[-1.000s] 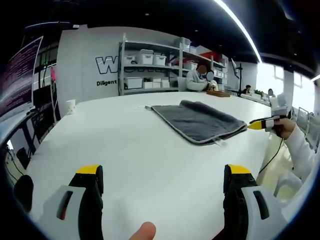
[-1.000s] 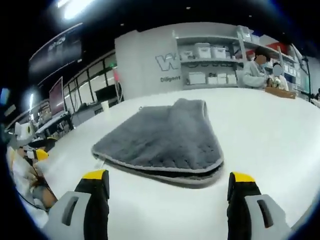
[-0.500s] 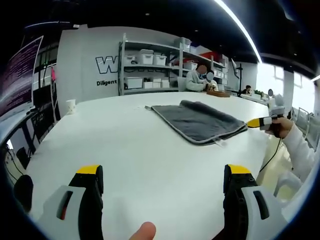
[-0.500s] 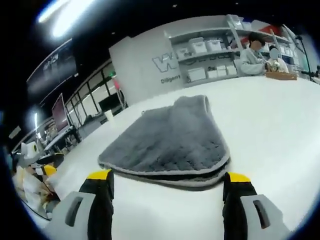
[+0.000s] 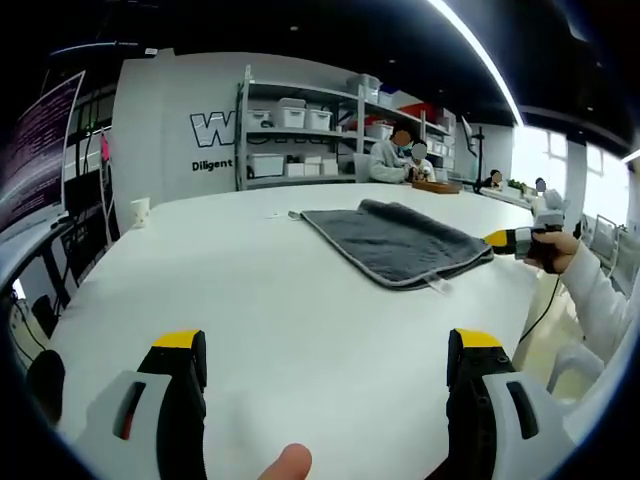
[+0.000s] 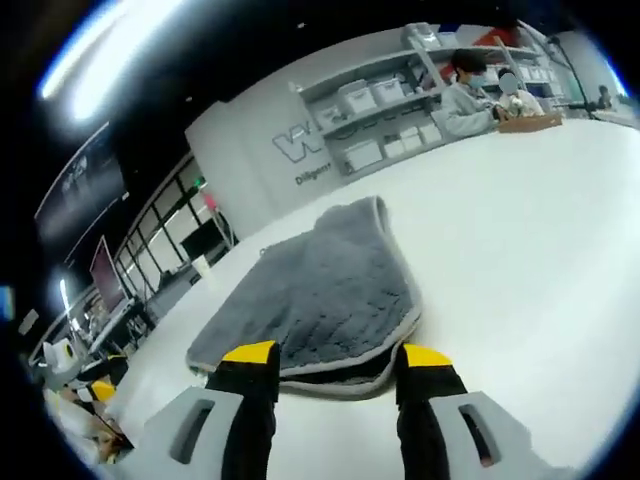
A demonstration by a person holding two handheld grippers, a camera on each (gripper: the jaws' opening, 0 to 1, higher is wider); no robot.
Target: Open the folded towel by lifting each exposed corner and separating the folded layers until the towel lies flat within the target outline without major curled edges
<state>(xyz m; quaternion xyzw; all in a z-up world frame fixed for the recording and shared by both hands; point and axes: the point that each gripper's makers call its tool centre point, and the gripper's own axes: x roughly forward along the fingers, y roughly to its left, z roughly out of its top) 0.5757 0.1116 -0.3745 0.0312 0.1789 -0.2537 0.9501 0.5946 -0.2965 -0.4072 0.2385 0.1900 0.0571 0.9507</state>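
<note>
A grey folded towel (image 5: 395, 240) with a pale trimmed edge lies flat on the white table (image 5: 270, 300), right of centre in the left gripper view. My left gripper (image 5: 328, 350) hovers open over bare table, well short of the towel, with nothing between its jaws. A hand holds my right gripper (image 5: 505, 238) at the towel's right edge. In the right gripper view the towel (image 6: 330, 285) shows stacked layers, and its near edge lies between the yellow-tipped jaws of my right gripper (image 6: 337, 360). Those jaws stand partly closed, still apart.
Metal shelves (image 5: 300, 140) with white boxes stand behind the table, and seated people (image 5: 395, 160) are at its far end. A white cup (image 5: 140, 212) sits at the far left edge. A sleeve (image 5: 600, 300) and a cable (image 5: 540, 310) hang off the right edge.
My right gripper has moved in to the towel's near edge and its jaws have narrowed around it. The left gripper has stayed still and open.
</note>
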